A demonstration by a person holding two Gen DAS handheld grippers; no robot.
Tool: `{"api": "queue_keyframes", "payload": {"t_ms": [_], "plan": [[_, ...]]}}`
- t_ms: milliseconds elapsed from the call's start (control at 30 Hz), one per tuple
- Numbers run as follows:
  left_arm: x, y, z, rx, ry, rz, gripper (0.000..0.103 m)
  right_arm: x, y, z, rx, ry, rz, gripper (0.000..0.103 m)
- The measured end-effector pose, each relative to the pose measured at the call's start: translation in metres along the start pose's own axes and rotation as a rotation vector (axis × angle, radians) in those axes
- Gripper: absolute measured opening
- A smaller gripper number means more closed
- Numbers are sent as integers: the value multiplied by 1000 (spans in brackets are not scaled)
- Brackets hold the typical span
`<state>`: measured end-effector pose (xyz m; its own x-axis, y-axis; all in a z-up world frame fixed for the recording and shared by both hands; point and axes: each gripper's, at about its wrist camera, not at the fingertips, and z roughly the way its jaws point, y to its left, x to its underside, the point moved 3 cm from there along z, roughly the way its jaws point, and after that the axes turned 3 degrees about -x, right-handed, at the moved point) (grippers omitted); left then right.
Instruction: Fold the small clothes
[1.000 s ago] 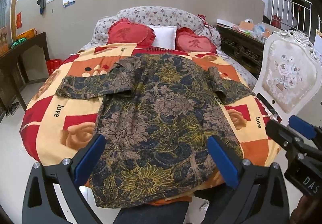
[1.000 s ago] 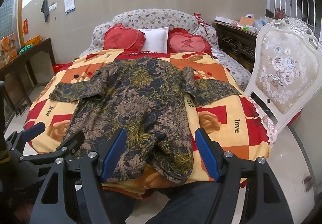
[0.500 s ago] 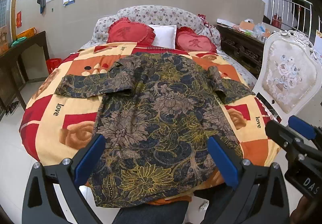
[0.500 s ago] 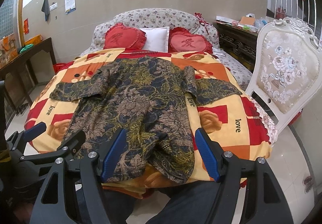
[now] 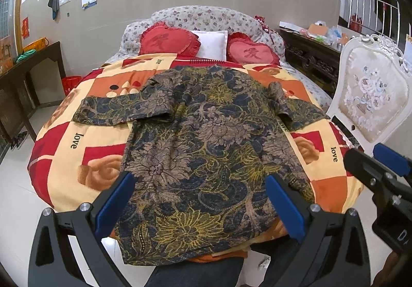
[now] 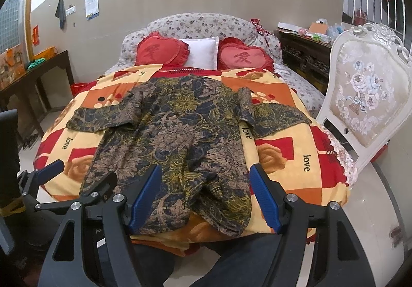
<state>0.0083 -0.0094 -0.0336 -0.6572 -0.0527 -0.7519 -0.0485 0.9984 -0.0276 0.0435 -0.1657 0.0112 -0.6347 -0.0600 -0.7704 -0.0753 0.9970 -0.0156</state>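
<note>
Your left claw [image 5: 199, 203] and right claw [image 6: 204, 195] both released, floral shirt [image 5: 206, 153] spread flat on bed quilt [image 5: 64, 158], white chair [image 5: 373, 96] at 3 o'clock, heart cushions [image 5: 167, 41] at 12, nothing obstructing.

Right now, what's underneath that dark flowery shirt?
The shirt lies spread on a red, orange and yellow quilt printed with roses and "love". The quilt's pattern beneath the shirt is hidden.

A dark floral shirt [image 5: 206, 148] in navy, brown and yellow lies spread flat on the bed [image 5: 64, 158], both short sleeves out sideways, hem hanging over the near edge.
</note>
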Motion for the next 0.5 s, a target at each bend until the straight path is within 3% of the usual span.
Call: {"api": "queue_keyframes", "payload": {"t_ms": [333, 500], "plan": [[-1, -2, -2, 6, -1, -4, 103, -2, 0, 1, 3, 7, 0, 72], [0, -6, -4, 8, -15, 11, 103, 0, -5, 5, 56, 20, 9, 72]]}}
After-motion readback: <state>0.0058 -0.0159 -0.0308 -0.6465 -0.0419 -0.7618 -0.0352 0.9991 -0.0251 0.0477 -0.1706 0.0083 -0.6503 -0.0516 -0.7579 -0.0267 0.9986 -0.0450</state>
